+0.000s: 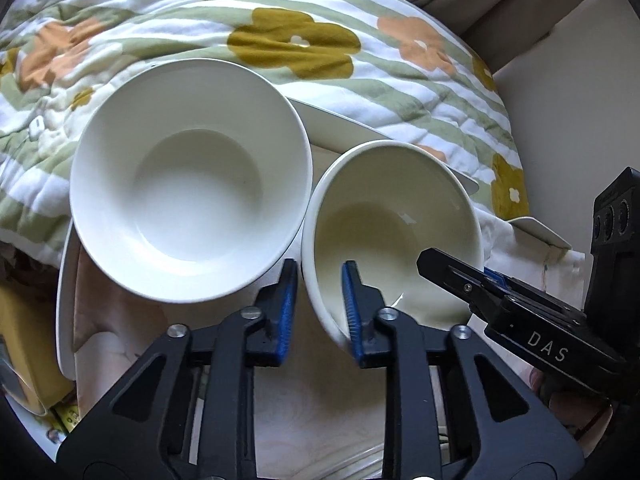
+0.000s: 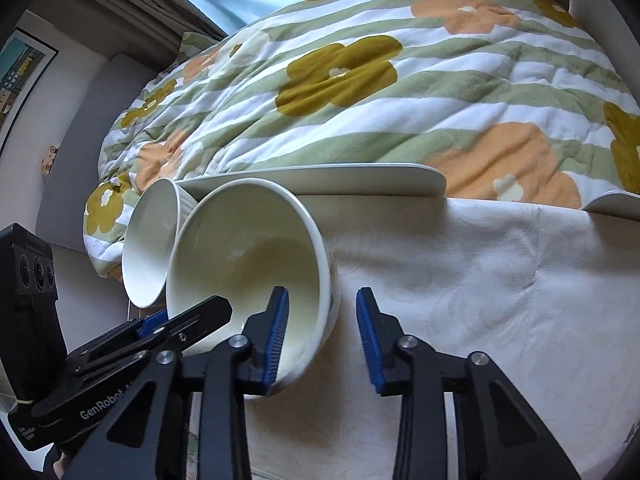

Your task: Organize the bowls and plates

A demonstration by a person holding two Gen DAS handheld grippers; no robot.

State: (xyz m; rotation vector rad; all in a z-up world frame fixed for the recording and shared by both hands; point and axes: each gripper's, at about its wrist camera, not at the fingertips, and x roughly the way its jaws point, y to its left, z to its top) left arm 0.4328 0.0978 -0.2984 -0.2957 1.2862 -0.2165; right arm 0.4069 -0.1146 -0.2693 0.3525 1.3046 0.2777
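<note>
Rim of the cream bowl [image 1: 394,236], lower centre, is straddled by the left gripper [image 1: 318,312] and the wide right gripper [image 2: 322,336]; actual clamping cannot be told. The white bowl [image 1: 192,180] partly hides a plate [image 1: 66,308].

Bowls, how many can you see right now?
2. The large white bowl sits on the left, on a plate. The smaller cream bowl is tilted right beside it, its rim between the left gripper fingers. More could be out of view.

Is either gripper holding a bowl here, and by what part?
The left gripper straddles the near rim of the smaller bowl, tilting it. The right gripper straddles the same bowl's side wall, open.
</note>
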